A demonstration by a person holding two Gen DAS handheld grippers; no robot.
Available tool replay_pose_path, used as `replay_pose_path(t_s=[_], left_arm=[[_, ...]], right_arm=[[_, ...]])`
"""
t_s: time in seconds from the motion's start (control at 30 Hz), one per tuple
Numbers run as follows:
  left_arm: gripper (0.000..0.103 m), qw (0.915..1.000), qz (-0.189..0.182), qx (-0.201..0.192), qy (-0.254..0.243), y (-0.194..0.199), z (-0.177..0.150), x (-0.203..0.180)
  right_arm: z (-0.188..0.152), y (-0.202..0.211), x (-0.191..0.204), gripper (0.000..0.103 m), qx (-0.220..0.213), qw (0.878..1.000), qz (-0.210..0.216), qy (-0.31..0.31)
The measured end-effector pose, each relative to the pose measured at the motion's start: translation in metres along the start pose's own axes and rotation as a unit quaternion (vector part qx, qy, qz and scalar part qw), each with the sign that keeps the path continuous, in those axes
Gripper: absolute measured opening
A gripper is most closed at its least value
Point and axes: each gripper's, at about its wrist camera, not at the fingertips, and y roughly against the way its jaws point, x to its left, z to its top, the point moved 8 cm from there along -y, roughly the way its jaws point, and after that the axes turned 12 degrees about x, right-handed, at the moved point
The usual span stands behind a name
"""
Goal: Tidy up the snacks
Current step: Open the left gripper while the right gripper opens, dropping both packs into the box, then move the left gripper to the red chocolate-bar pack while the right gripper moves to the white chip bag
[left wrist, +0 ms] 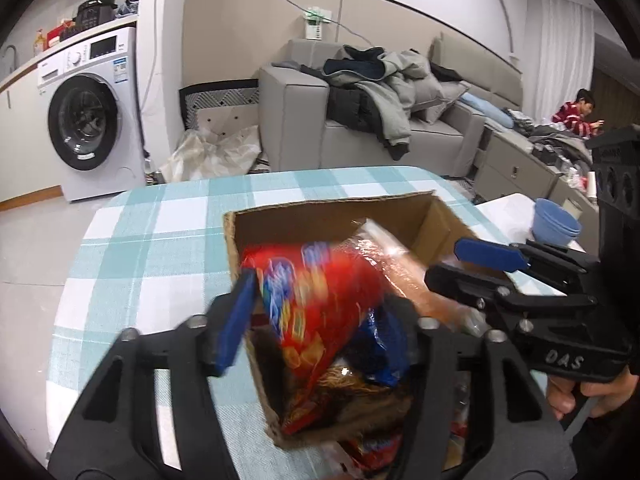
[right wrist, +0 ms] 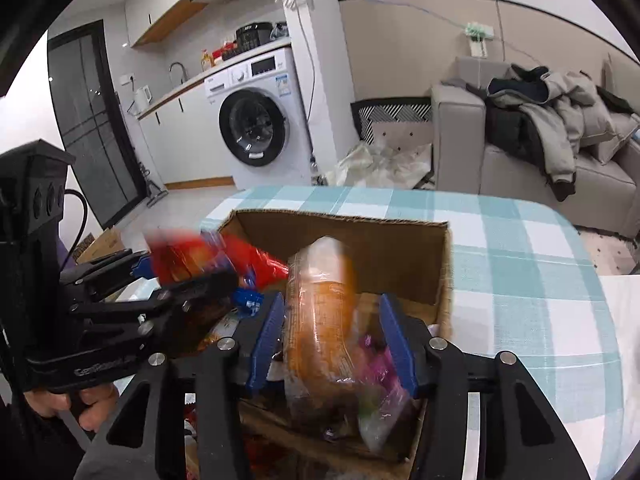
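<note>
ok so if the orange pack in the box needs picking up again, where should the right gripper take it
Grip the orange pack across its middle, from above and the near side, as the right gripper is lined up now. It is a long narrow tube leaning on end in the cardboard box, so its two long sides are free; its lower end is buried among other snacks.

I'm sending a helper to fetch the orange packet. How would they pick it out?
On the blue-and-white checked table stands an open cardboard box full of snacks. The orange packet is the long clear-wrapped roll leaning up toward the box's back wall, between the right gripper's blue pads. Unlike the flat red bag beside it, it is tube-shaped and orange.
</note>
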Motion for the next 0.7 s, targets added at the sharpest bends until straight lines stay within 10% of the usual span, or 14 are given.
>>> replay_pose_path(t_s=[0.07,0.23,0.7], left_arm=[[0.091,1.0000,0.001,0.000,0.008,0.009,-0.004,0.000],[0.102,0.9996,0.004,-0.013,0.023,0.036,-0.016,0.003],[0.102,0.9986,0.014,0.031,0.040,0.063,-0.089,0.002]], right_arm=[[-0.005,0.009,-0.001,0.064,-0.004,1.000,0.003,0.000],[-0.024,0.040,-0.011,0.101,-0.021,1.000,0.007,-0.019],[-0.088,0.060,-0.019,0.103,0.018,0.999,-0.019,-0.020]])
